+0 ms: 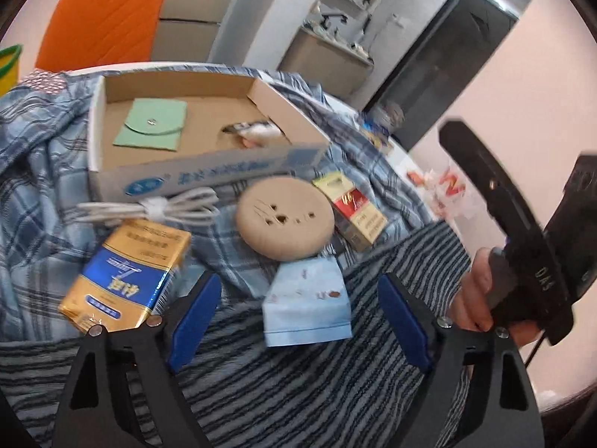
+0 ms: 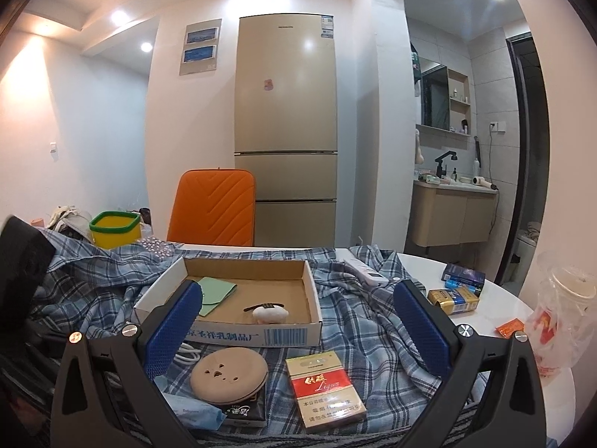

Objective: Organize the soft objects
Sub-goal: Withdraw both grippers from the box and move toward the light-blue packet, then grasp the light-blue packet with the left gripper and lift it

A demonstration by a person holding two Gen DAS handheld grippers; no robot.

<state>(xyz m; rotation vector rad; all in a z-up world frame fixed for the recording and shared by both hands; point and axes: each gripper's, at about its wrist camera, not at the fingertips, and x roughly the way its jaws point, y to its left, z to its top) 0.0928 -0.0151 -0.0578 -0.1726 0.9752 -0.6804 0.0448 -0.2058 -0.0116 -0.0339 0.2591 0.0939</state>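
Observation:
A shallow cardboard box [image 1: 209,171] [image 2: 315,291] lies on a blue plaid cloth [image 1: 33,171] [image 2: 354,306]. Inside it lie a green felt pouch [image 1: 153,123] [image 2: 216,293] and a small plush toy [image 1: 253,132] [image 2: 269,313]. In front of the box lie a round beige pad [image 1: 285,218] [image 2: 228,375], a light blue packet [image 1: 306,306] [image 2: 194,412] and a coiled white cable [image 1: 149,209]. My left gripper [image 1: 298,310] is open just above the blue packet. My right gripper [image 2: 298,339] is open and empty above the cloth in front of the box.
A gold-blue carton [image 1: 127,276], a red cigarette pack [image 1: 350,211] [image 2: 324,392], a grey striped cloth [image 1: 298,392], an orange chair [image 2: 212,209], a yellow bin [image 2: 113,229], a white remote [image 2: 365,272] and a plastic bag [image 2: 559,321] on the white table [image 2: 485,321].

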